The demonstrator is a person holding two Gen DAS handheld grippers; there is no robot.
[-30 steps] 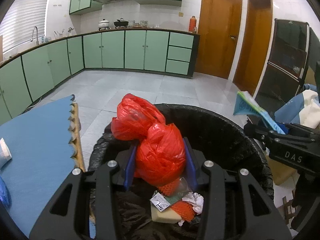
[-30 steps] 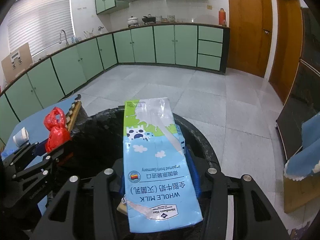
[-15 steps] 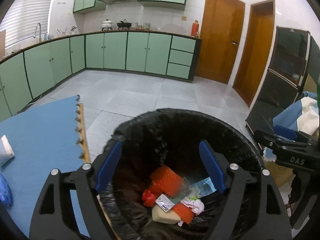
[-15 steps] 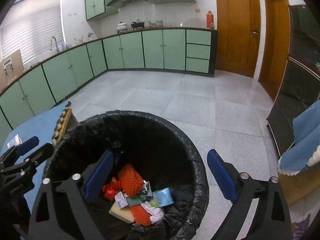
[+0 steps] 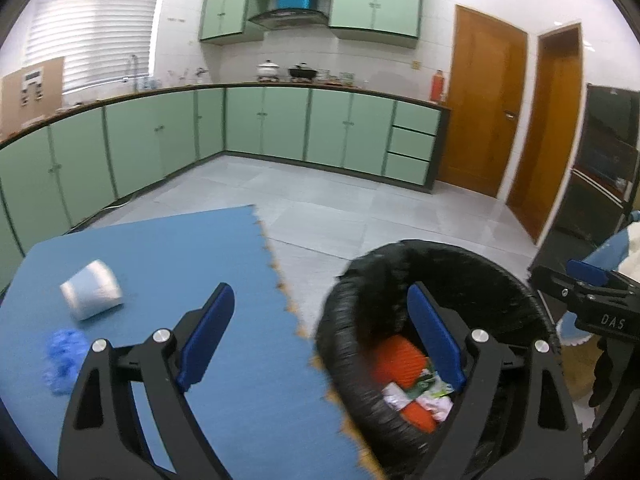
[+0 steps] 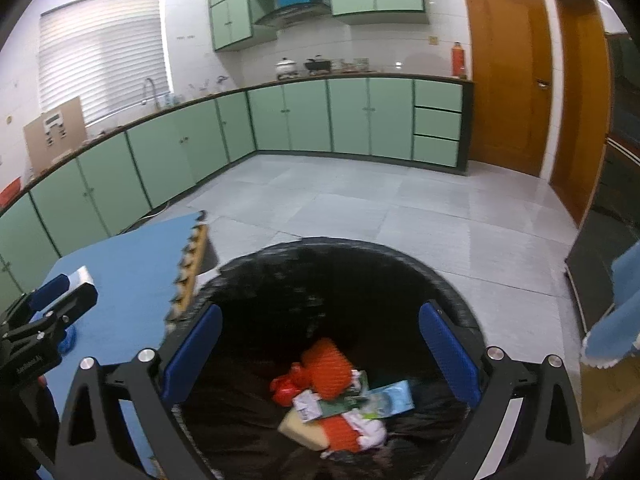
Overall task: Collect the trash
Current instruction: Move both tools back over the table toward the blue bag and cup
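The black-lined trash bin (image 6: 340,246) sits right under my right gripper (image 6: 320,310), whose jaws are opening with nothing between them. Inside lie an orange net (image 6: 326,366), the red bag (image 6: 286,388), the milk carton (image 6: 390,398) and other scraps. My left gripper (image 5: 320,292) straddles the edge between the blue mat (image 5: 180,260) and the bin (image 5: 440,248); its jaws are opening too, with nothing held. On the mat to its left lie a white roll (image 5: 91,295) and a crumpled blue piece (image 5: 62,354). Each gripper shows in the other's view: right gripper (image 5: 560,280), left gripper (image 6: 68,294).
The mat's jagged edge (image 5: 280,280) borders the bin. Grey tiled floor (image 6: 360,200) stretches to green cabinets (image 5: 260,124) and wooden doors (image 5: 484,100). A dark glass cabinet (image 5: 600,168) and blue-white cloth (image 6: 616,332) stand at the right.
Both grippers let go: the red bag and the milk carton dropped into the bin. The left gripper then swung left toward the blue mat; the right rose a little over the bin.
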